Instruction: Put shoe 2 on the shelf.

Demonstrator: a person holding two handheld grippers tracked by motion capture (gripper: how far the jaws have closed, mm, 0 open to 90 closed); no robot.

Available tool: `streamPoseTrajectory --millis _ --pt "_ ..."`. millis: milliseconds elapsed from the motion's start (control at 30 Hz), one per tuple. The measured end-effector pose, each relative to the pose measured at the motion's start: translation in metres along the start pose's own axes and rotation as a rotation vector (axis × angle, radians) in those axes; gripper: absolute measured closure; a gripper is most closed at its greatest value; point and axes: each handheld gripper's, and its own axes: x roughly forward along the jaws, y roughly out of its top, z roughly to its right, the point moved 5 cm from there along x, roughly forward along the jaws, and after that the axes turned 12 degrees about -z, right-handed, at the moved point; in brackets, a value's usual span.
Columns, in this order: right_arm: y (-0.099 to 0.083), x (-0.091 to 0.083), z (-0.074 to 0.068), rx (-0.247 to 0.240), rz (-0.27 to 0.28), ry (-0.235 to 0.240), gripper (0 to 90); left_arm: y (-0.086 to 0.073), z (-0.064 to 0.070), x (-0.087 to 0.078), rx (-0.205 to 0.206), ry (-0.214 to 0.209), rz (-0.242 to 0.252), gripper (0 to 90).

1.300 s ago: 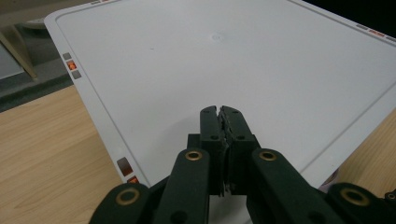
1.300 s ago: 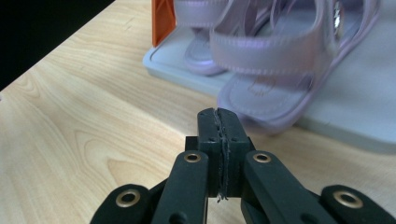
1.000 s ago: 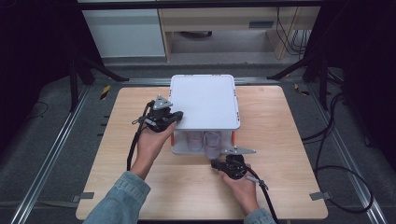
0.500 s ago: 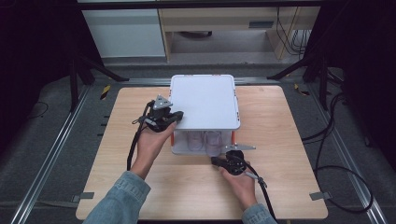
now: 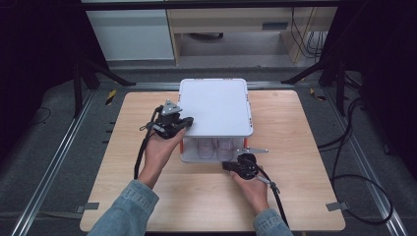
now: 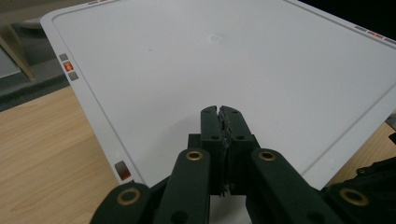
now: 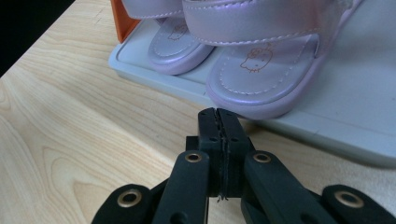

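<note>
Grey floor (image 5: 54, 147) — pale cabinets (image 5: 130, 34) behind

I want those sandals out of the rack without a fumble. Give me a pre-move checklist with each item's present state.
1. Right claw open for a grasp: not ok, jaws shut.
2. Right claw lined up with the lilac child's sandals: ok, just short of the toes.
3. Sandals resting flat on the pale grey lower shelf: ok.
4. Left claw steadying the white flat top panel: cannot tell, shut over its edge.
5. Light wooden table in front bare: ok.
</note>
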Motion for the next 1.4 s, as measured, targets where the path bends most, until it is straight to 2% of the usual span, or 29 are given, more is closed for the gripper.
streamPoseTrajectory --millis 133,267,500,1200,1267,1400 --pt "0.003 0.003 -0.001 -0.007 -0.004 -0.003 89.9 0.000 0.000 0.000 -0.001 -0.002 0.000 87.9" --pt "0.003 -0.001 -0.002 -0.022 0.014 -0.011 89.7 0.000 0.000 0.000 0.000 0.000 0.000 88.0" --pt "0.005 -0.013 0.007 0.005 0.042 -0.038 89.9 0.000 0.000 0.000 0.001 0.001 -0.002 87.9" --pt "0.015 -0.002 0.012 0.026 0.031 -0.041 89.9 0.001 0.000 0.000 -0.003 -0.005 -0.002 87.9" --pt "0.015 -0.002 0.011 0.023 0.032 -0.041 89.6 0.001 0.000 0.000 -0.005 -0.010 -0.002 86.8" --pt "0.015 -0.006 0.008 -0.003 0.043 -0.033 84.6 0.000 -0.001 -0.006 -0.004 0.013 0.021 75.6"
